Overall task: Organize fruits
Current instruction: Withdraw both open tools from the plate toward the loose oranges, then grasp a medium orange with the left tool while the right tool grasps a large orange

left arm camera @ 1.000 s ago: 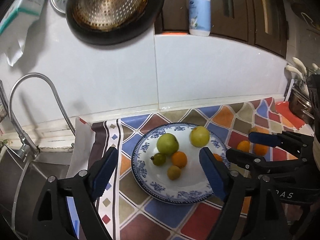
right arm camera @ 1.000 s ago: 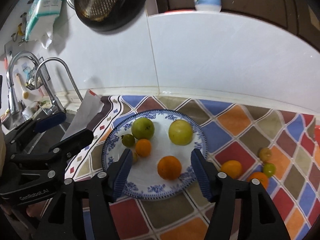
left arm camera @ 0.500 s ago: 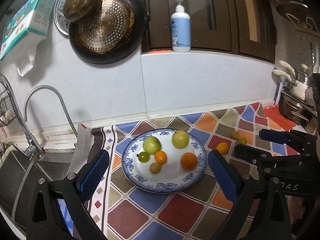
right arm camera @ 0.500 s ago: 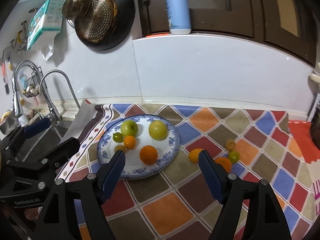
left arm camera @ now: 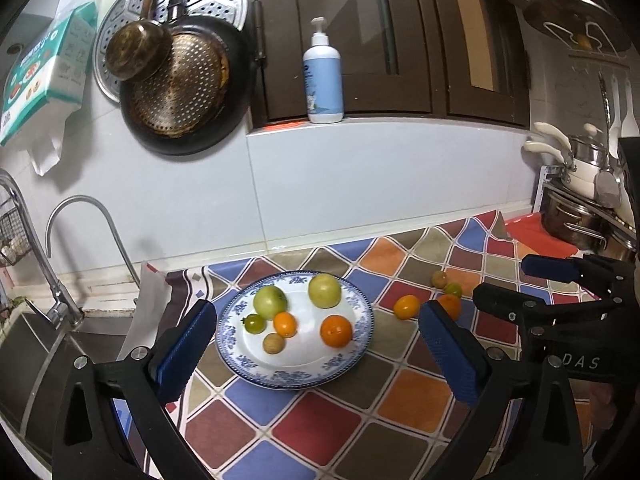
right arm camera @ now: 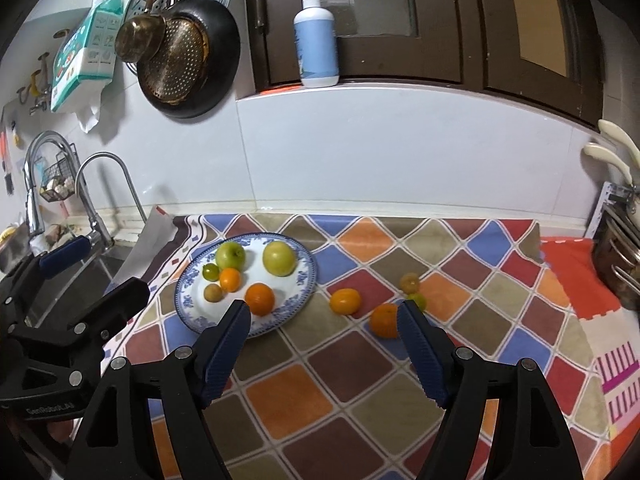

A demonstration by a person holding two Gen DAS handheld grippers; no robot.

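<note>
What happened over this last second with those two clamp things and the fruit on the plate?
Both grippers pulled back and up from the plate, so more of the kitchen shows. The left gripper has just opened its jaws wide; the right gripper opened partway, then held. Both are empty. The large orange lies on the plate where the right one hovered before. The six plated fruits and four on the tablecloth stayed put.
</note>
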